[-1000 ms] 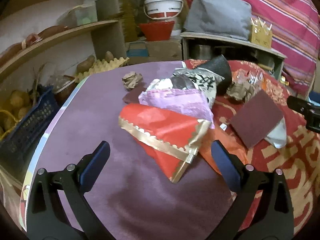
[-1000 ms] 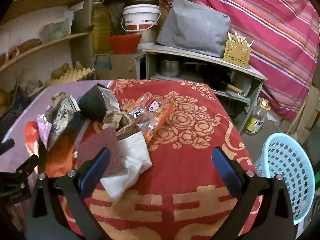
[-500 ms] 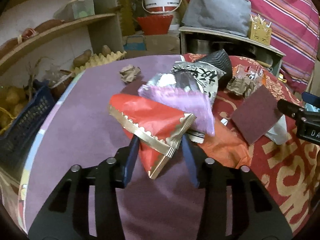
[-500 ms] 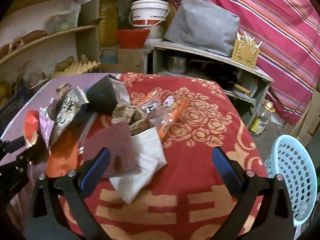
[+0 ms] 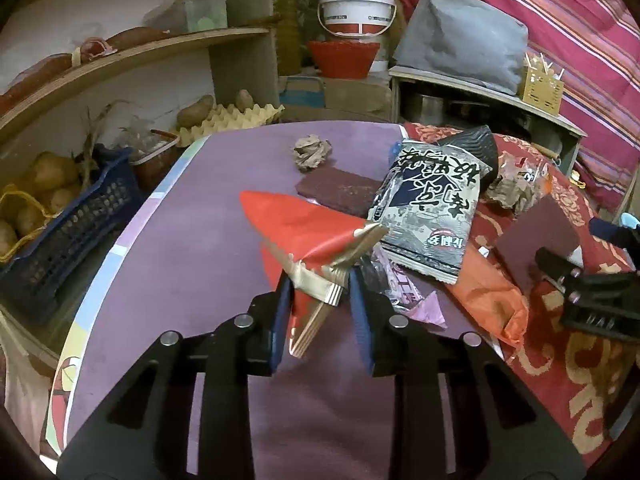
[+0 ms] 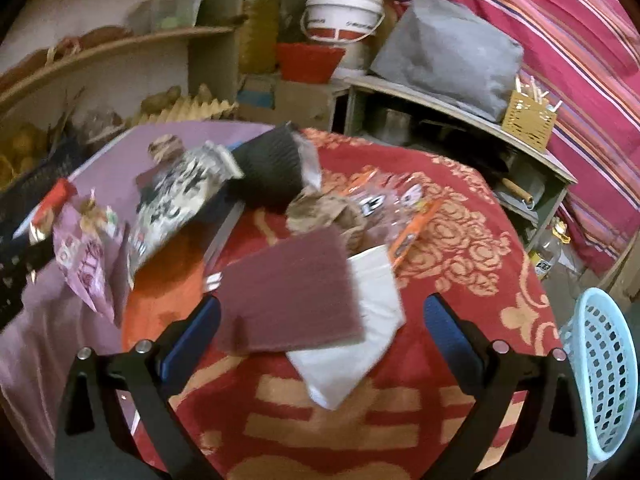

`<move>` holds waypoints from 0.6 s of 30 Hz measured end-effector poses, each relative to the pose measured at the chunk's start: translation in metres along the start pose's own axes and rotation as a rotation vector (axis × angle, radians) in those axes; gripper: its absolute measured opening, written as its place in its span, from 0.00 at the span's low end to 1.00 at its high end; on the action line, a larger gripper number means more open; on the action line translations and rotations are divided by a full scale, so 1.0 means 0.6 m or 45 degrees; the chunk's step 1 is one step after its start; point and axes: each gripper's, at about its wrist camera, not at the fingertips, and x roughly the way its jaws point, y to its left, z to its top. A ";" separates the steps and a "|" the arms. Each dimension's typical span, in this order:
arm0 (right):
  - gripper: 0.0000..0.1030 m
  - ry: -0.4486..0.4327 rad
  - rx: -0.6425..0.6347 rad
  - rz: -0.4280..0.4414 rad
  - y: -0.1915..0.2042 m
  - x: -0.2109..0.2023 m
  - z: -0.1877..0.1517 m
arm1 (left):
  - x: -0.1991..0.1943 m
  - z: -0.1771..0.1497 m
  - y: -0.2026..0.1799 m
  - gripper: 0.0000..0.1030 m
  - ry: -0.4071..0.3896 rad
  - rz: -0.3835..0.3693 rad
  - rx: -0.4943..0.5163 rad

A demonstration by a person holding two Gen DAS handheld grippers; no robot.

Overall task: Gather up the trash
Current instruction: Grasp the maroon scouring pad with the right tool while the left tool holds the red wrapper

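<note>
My left gripper (image 5: 322, 312) is shut on the gold-edged corner of a red wrapper (image 5: 304, 232) and holds it lifted off the purple table (image 5: 192, 264). Beside it lie a black-and-white snack bag (image 5: 432, 208), a pink wrapper (image 5: 404, 292), an orange wrapper (image 5: 492, 300) and a crumpled paper ball (image 5: 312, 152). My right gripper (image 6: 320, 328) is open above a maroon pad (image 6: 292, 292) and a white paper (image 6: 360, 336) on the red cloth (image 6: 460, 320). A black cup (image 6: 272, 168), brown crumpled paper (image 6: 324, 212) and clear orange wrapper (image 6: 404, 212) lie behind.
A light blue perforated basket (image 6: 600, 376) stands on the floor at the table's right. A dark blue crate (image 5: 68, 232) with potatoes sits left of the table. Shelves, an egg tray (image 5: 228, 120), a white bucket (image 5: 356, 12) and a low shelf (image 6: 460, 120) stand behind.
My left gripper closed on the red wrapper and lifted it, uncovering the snack bag and pink wrapper. My right gripper moved forward and left over the maroon pad, staying open.
</note>
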 end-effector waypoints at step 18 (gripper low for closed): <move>0.95 0.114 -0.067 -0.061 0.026 0.032 -0.005 | 0.007 -0.003 0.011 0.25 0.001 0.049 0.005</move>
